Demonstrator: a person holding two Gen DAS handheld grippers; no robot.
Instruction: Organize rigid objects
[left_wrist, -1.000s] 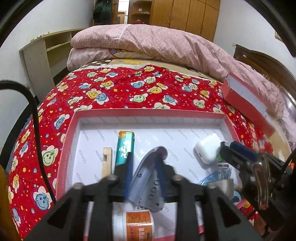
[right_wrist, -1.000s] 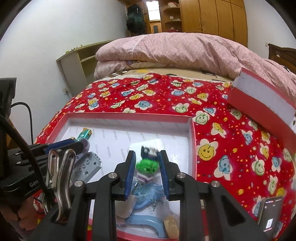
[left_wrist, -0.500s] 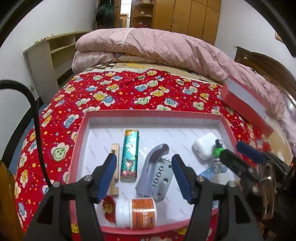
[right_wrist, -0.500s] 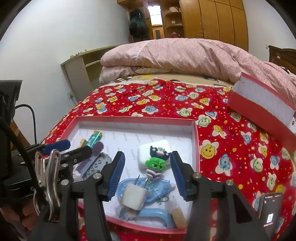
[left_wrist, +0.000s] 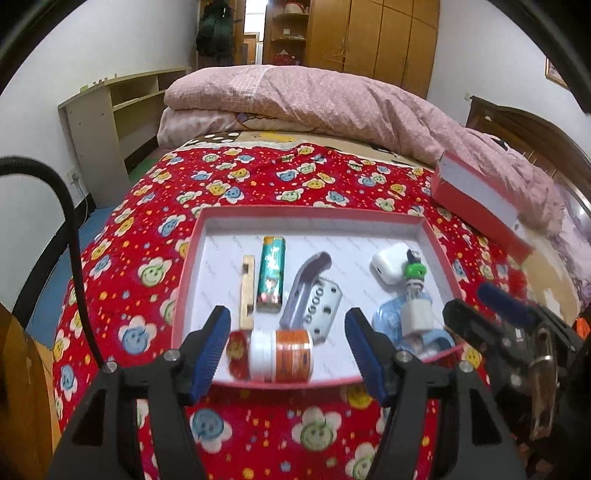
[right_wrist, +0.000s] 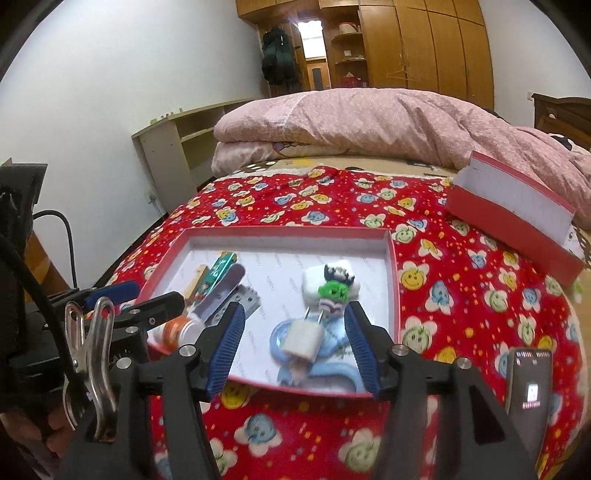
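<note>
Both grippers, left gripper (left_wrist: 288, 343) and right gripper (right_wrist: 293, 343), you are holding empty, the right's jaws opening, since everything is lying inside the shallow red-rimmed cardboard tray (left_wrist: 310, 212).

Both wrist cameras look steeply down along their fingers from the foot of the bed (left_wrist: 258, 177), close above the red tray (left_wrist: 310, 212), sharing it; the right view sits further right

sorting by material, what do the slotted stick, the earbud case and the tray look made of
Slotted stick: likely bare wood, pale tan, matte.
Earbud case: probably glossy white plastic, smooth rounded corners.
Tray: seemingly cardboard, red outside, white printed lining, thin folded walls.
</note>
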